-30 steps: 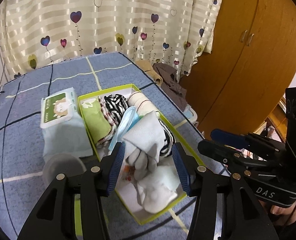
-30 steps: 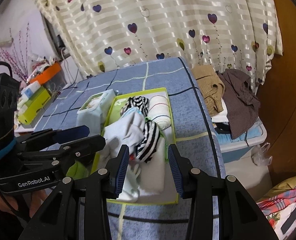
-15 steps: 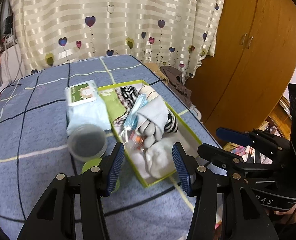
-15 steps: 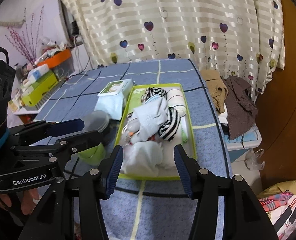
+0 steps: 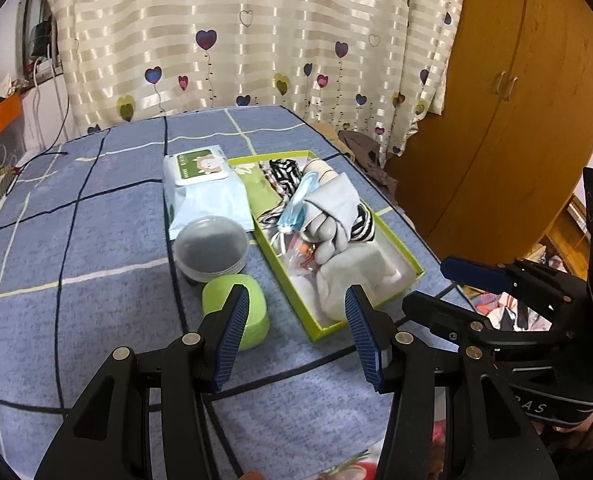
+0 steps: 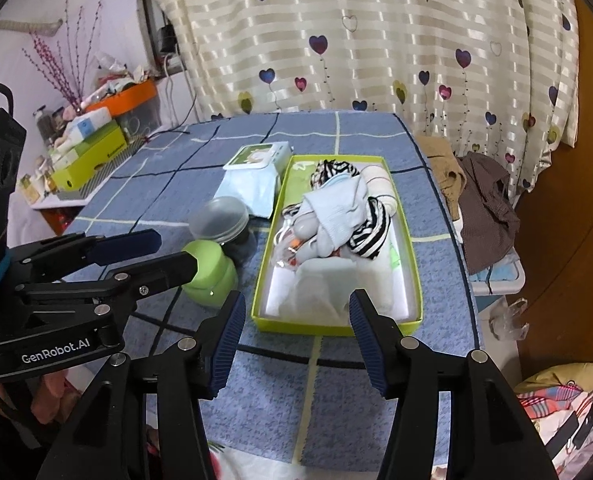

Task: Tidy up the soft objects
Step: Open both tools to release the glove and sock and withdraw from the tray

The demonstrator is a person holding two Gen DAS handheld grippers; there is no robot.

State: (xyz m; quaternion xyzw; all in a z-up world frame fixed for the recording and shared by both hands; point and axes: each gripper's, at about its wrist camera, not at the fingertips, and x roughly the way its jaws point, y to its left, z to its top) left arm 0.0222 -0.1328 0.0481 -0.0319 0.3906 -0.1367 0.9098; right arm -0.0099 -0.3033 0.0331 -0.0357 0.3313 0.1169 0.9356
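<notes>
A lime-green shallow box (image 5: 412, 266) (image 6: 414, 280) lies on the blue checked table. It holds a heap of soft things: a pale blue sock (image 5: 336, 200) (image 6: 340, 204), a black-and-white striped sock (image 5: 282, 174) (image 6: 370, 232), a cream roll (image 6: 380, 182) and white cloth (image 5: 352, 272) (image 6: 324, 280). My left gripper (image 5: 296, 334) is open and empty, held back from the box's near end. My right gripper (image 6: 294, 334) is open and empty, in front of the box's near edge.
A wet-wipes pack (image 5: 204, 188) (image 6: 256, 176), a lidded clear jar (image 5: 210, 248) (image 6: 220, 218) and a green round container (image 5: 236, 308) (image 6: 208, 272) lie left of the box. Clothes (image 6: 484, 200) hang off the table's right side. A wooden wardrobe (image 5: 496, 120) stands at right.
Both grippers have pulled back and up from the box, which now looks smaller and farther away. Both stay open and empty. The heap in the box has not changed.
</notes>
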